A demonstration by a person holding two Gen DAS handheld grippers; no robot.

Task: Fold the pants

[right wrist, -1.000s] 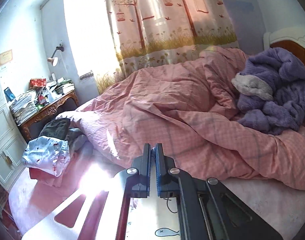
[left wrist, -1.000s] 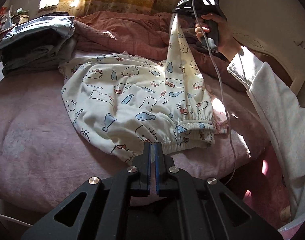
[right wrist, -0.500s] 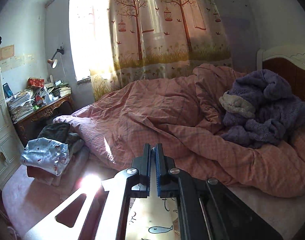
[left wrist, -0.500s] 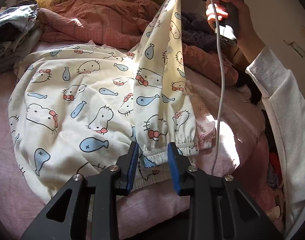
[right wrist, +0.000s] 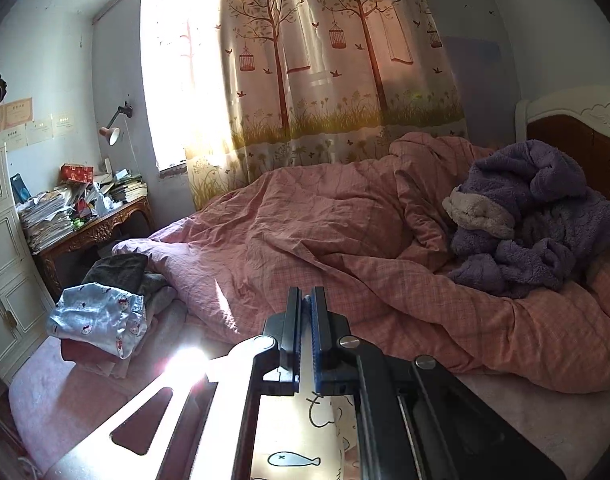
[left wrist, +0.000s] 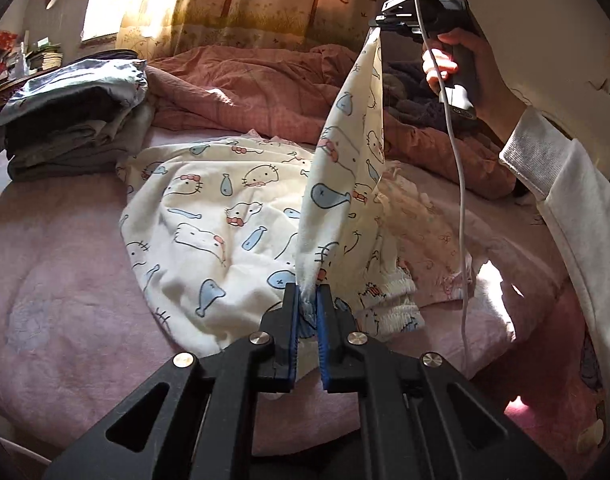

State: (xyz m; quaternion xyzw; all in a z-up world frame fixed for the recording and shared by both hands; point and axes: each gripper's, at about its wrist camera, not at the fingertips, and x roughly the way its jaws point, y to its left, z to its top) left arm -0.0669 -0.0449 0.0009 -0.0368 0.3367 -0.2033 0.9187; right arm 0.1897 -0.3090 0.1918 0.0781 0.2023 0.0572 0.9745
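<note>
Across the pink bed point(left wrist: 65, 280), in front of the rumpled quilt point(left wrist: 265, 84) and beside a stack of folded clothes point(left wrist: 73, 120), the cat-print pants point(left wrist: 209, 216) lie spread, their body flat on the cover. One edge runs as a taut line from low and near up to high and far. The left gripper point(left wrist: 308, 304) is closing its jaws on bunched fabric by the elastic cuff point(left wrist: 389, 304); the right gripper point(left wrist: 379, 26), clenched on the raised corner, holds it well above the bed. The stretched edge is the long axis here, pointing towards the headboard side. I'd say the fold turns on carrying that edge over the flat part lying to the left of both grippers.
</note>
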